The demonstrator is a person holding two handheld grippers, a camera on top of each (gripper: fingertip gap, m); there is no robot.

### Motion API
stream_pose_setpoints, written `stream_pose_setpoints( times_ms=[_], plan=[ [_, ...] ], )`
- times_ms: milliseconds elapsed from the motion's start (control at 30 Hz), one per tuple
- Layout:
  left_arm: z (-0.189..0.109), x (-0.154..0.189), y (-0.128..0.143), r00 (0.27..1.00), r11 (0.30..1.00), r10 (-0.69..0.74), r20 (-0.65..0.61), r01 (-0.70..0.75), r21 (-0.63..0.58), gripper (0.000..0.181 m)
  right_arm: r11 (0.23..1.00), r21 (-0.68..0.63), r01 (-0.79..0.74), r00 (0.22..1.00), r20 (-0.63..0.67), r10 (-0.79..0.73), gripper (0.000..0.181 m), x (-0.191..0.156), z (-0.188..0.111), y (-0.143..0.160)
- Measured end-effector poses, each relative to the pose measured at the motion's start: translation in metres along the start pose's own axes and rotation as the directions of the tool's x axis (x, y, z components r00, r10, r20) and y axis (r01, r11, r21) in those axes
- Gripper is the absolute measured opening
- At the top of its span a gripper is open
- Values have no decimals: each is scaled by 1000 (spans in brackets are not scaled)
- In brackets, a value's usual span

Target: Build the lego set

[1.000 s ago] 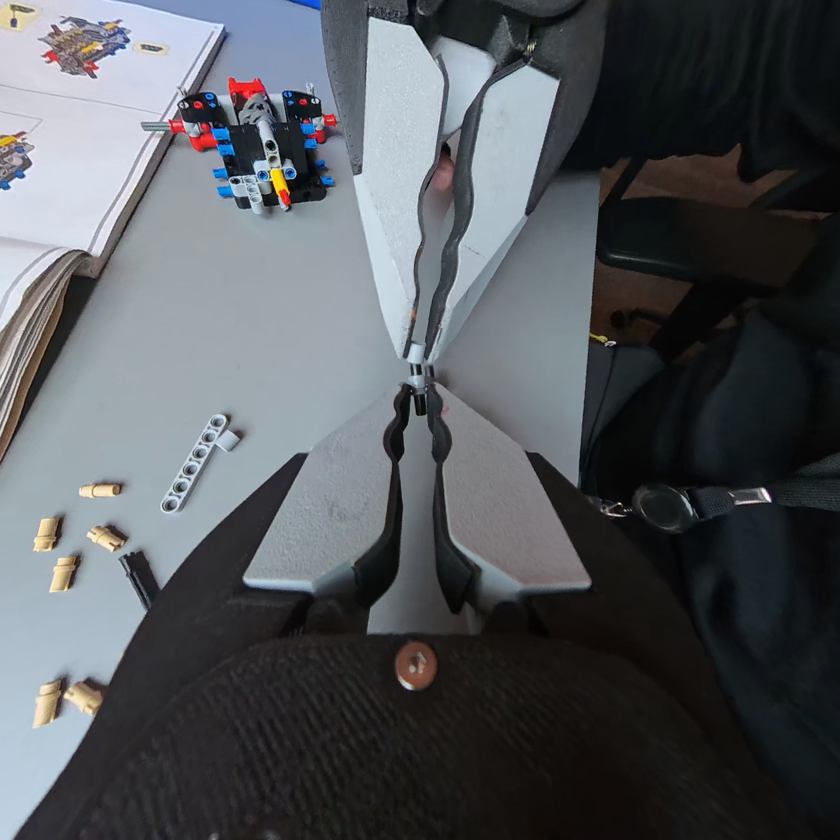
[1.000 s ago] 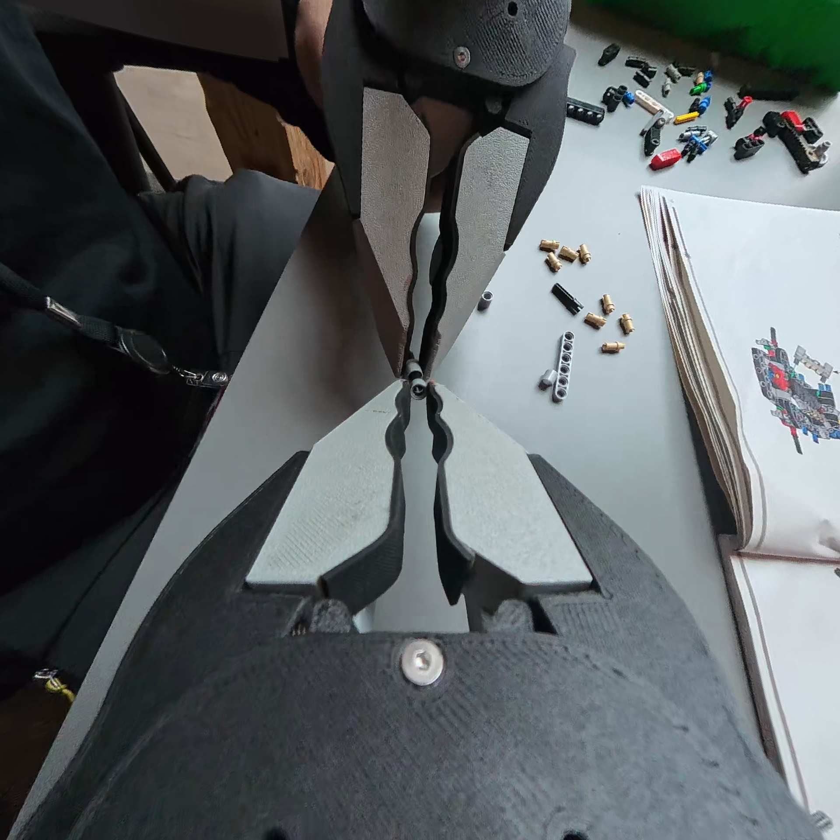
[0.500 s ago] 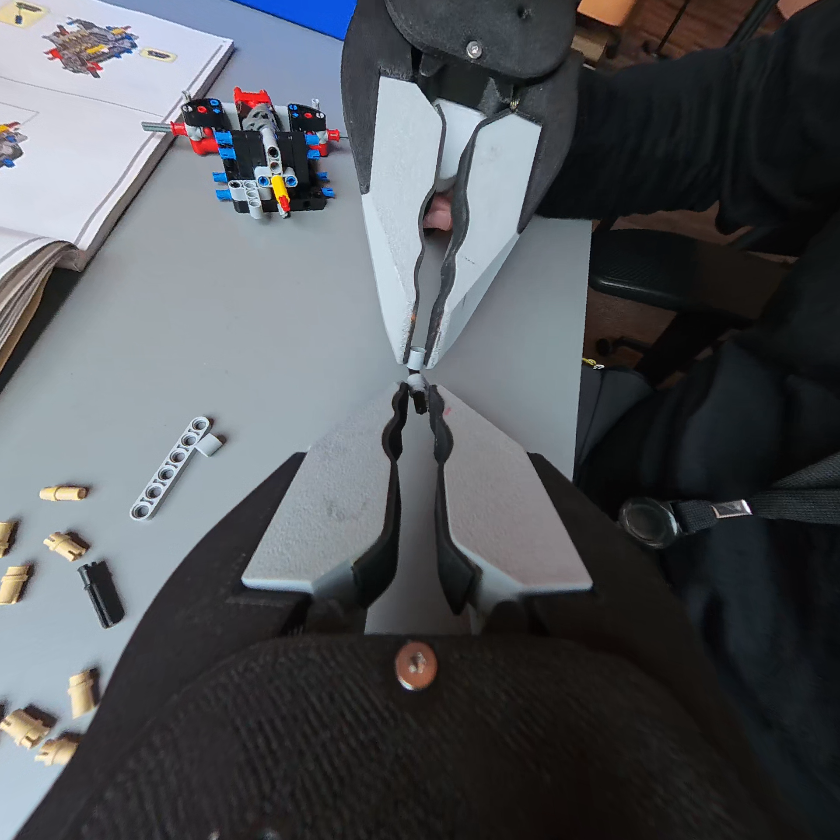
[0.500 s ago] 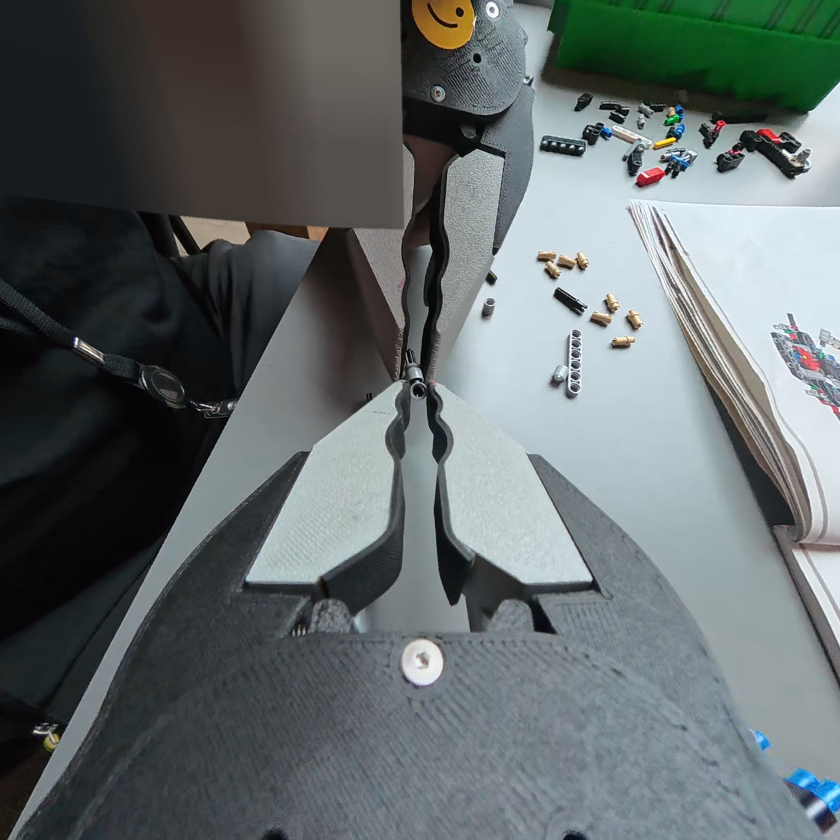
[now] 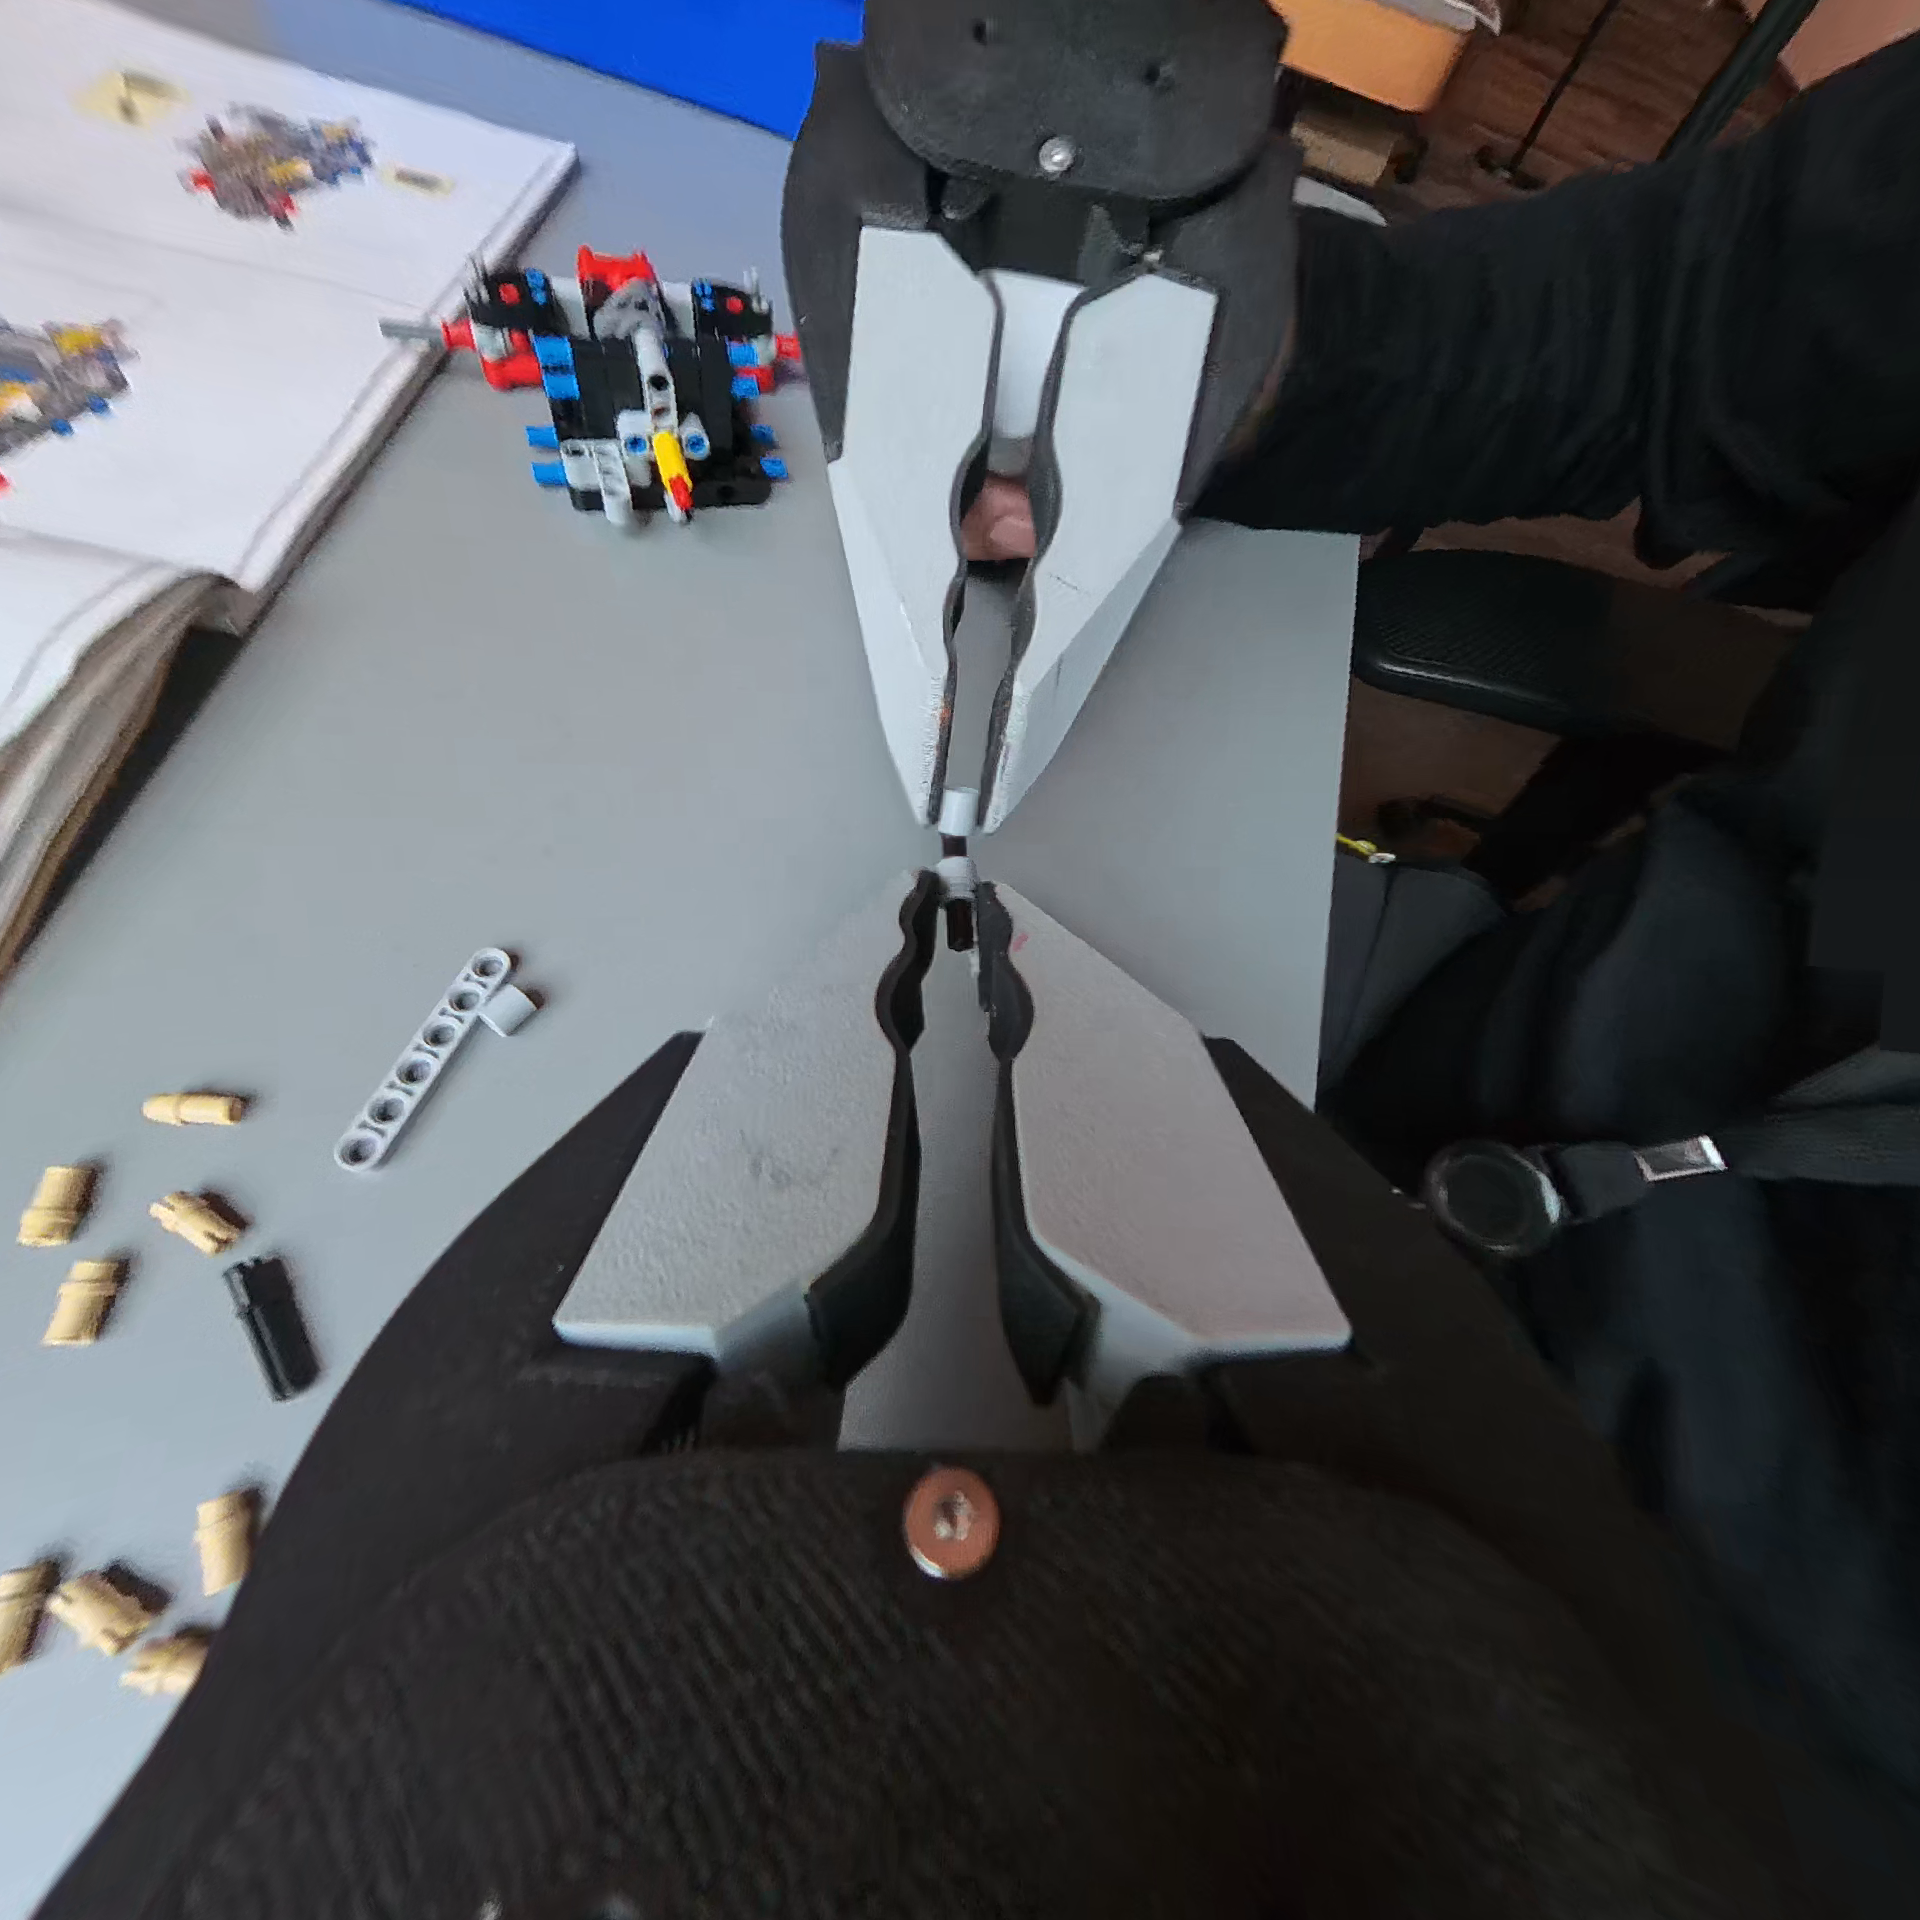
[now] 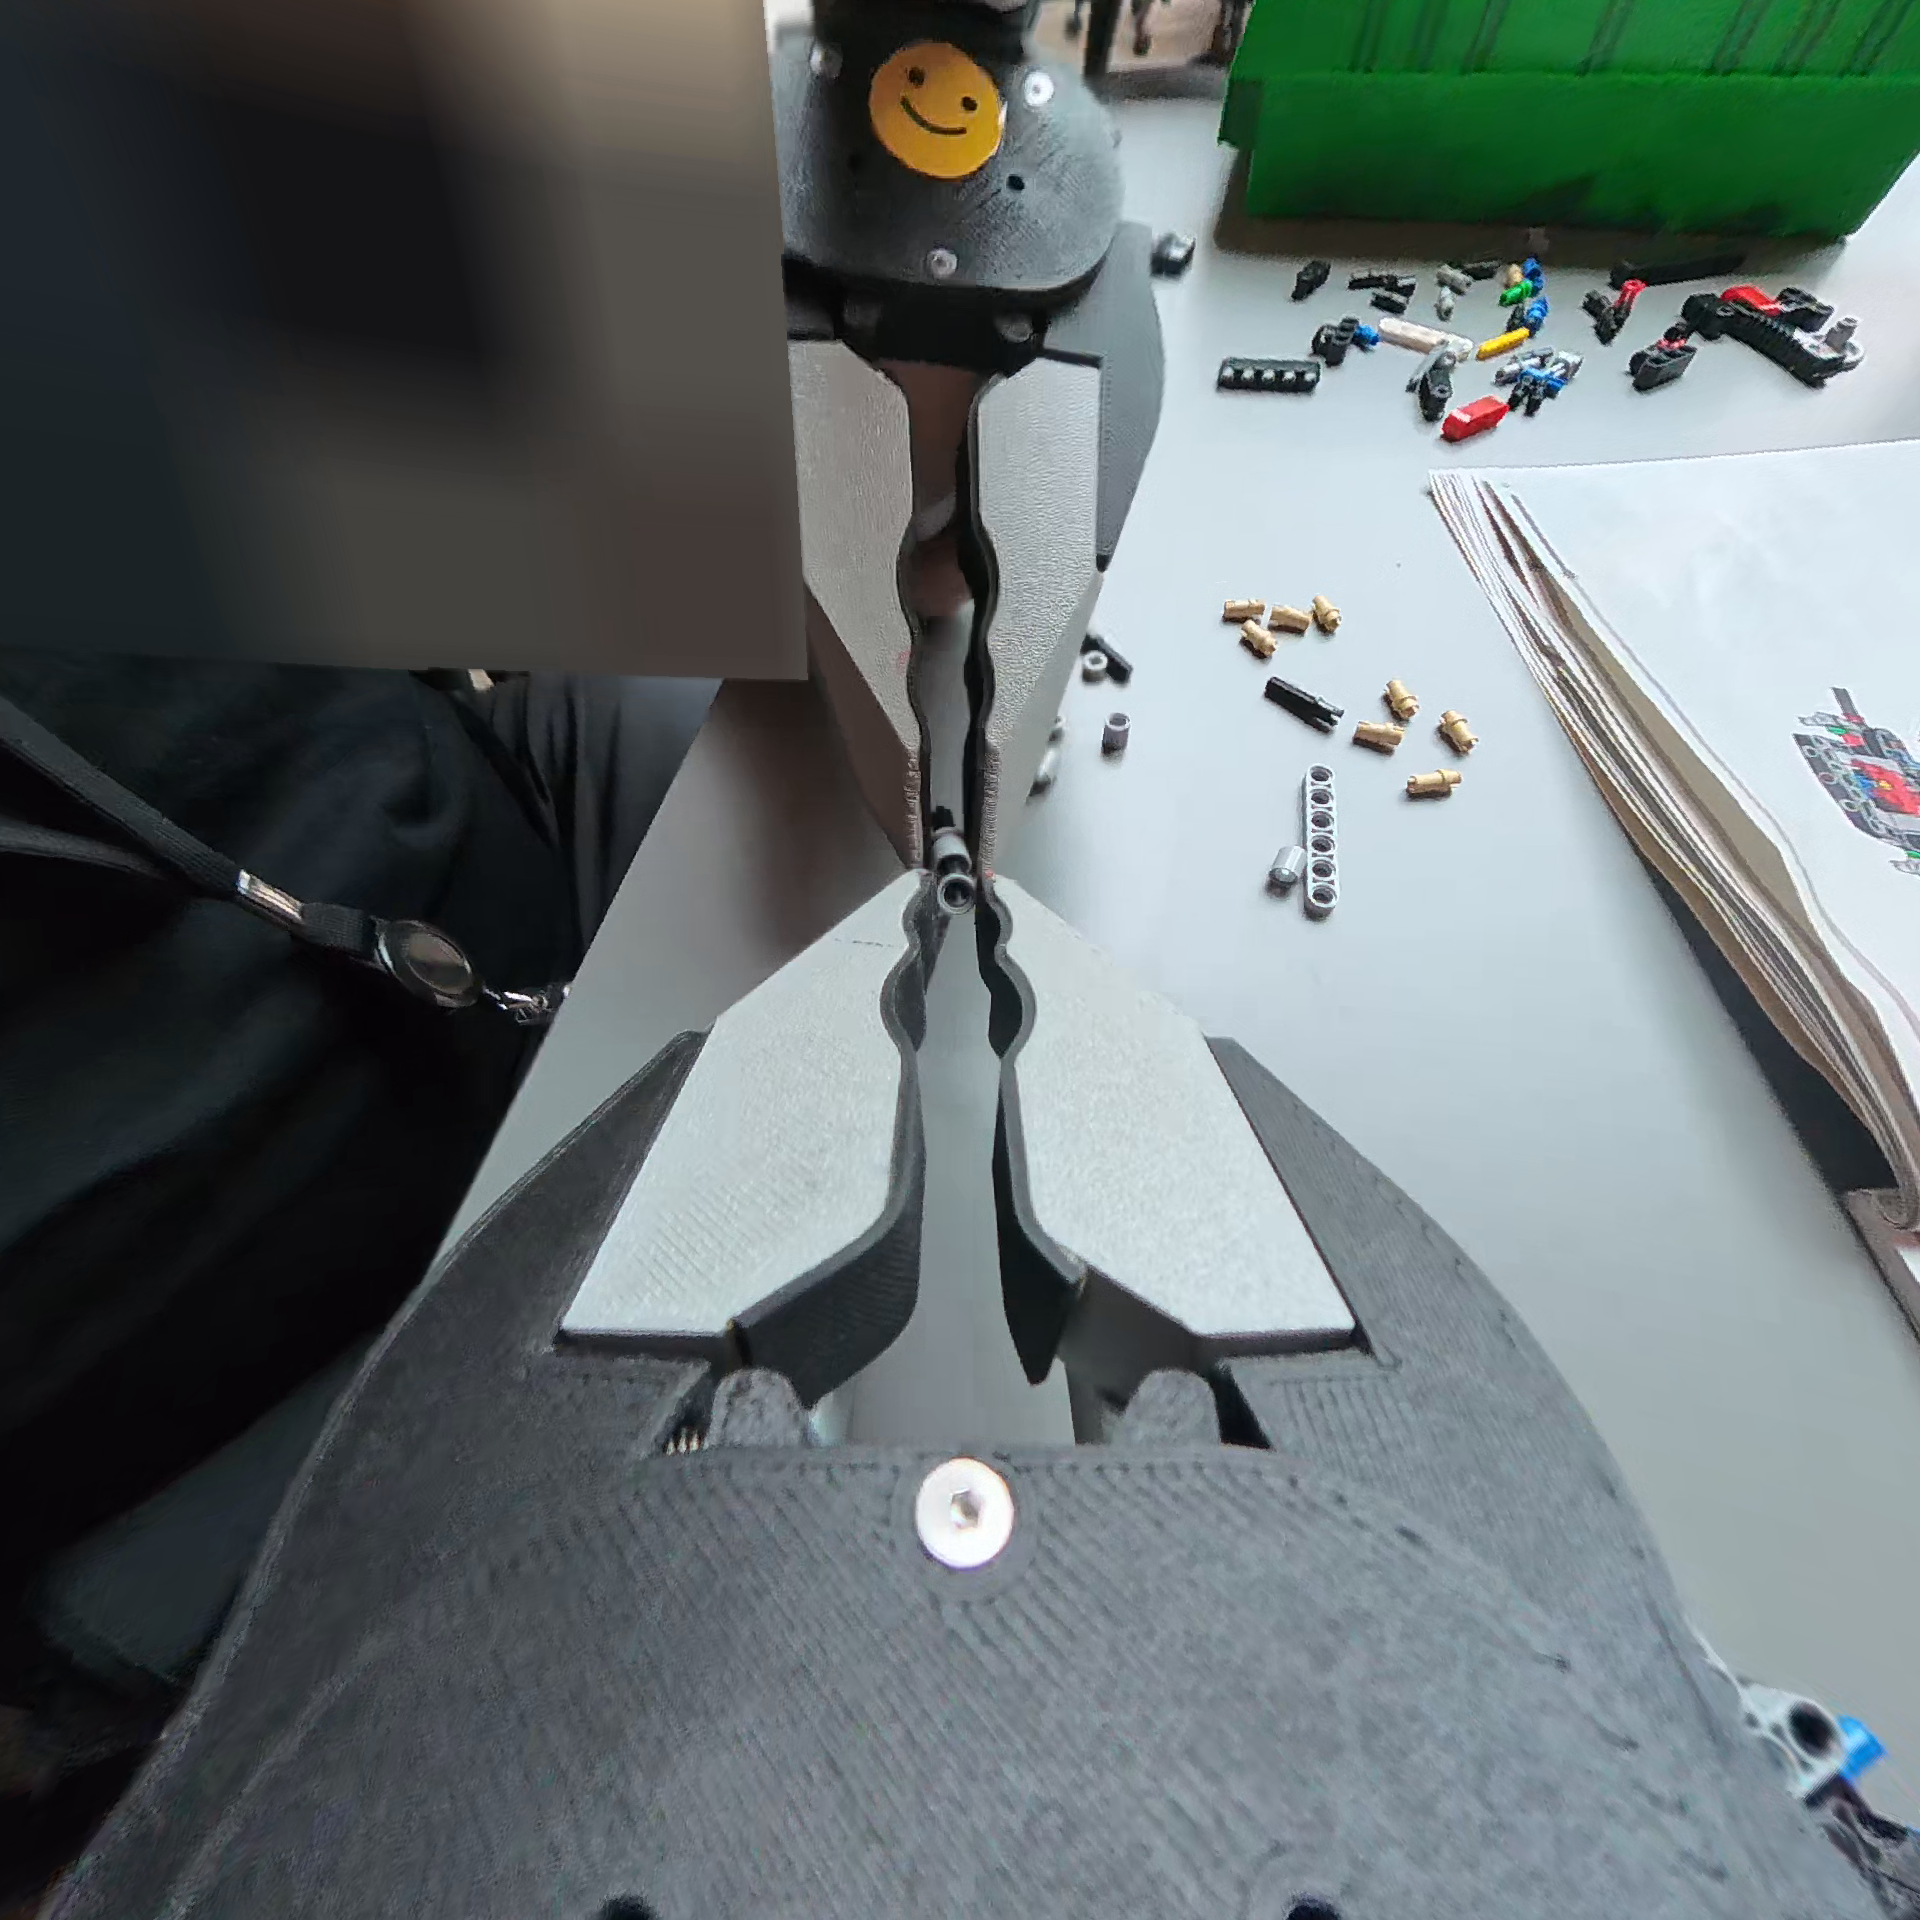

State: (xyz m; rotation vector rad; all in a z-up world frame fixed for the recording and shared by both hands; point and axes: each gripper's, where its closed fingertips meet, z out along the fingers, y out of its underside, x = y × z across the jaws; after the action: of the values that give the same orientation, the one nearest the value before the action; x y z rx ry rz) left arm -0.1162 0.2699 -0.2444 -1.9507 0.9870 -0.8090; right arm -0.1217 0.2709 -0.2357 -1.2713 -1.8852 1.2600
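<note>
Lego axle (image 5: 958, 914), black w/ a grey bush on it, sits clamped in left gripper (image 5: 954, 906) tips; right gripper (image 5: 964, 810) pinches a second light-grey bush (image 5: 961, 807). Vs 0.5 s ago, gap btwn the two bushes is a bit wider. Part-built model (image 5: 634, 390) lies beyond on grey table (image 5: 520, 727), manual (image 5: 208, 312) beside it; tan pins (image 5: 62, 1205) and grey beam (image 5: 426, 1060) near left.

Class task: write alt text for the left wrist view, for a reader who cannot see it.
The left gripper, shut on a black axle with a grey bush, meets the right gripper, which pinches a second grey bush, above a grey table. Left lie a grey beam, tan pins, a partly built model and an open instruction booklet.
</note>
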Motion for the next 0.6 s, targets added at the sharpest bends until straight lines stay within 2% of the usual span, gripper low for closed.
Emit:
stream_pose_setpoints(
  times_ms=[200, 267, 400, 600],
  plan=[
    [-10, 6, -19, 974, 967, 203, 103, -216, 136, 5, 961, 217, -172, 980, 139, 144, 4, -7, -11, -31],
    [-14, 5, -24, 970, 957, 207, 129, -228, 179, 4, 936, 265, -231, 965, 187, 185, 4, -7, -16, -37],
    [-25, 4, -34, 974, 939, 182, 134, -213, 270, 4, 916, 297, -269, 958, 185, 221, 4, 1, -20, -40],
    [-25, 0, -38, 977, 937, 149, 153, -189, 294, 5, 900, 322, -295, 951, 190, 244, 4, 3, -17, -46]
  ],
)
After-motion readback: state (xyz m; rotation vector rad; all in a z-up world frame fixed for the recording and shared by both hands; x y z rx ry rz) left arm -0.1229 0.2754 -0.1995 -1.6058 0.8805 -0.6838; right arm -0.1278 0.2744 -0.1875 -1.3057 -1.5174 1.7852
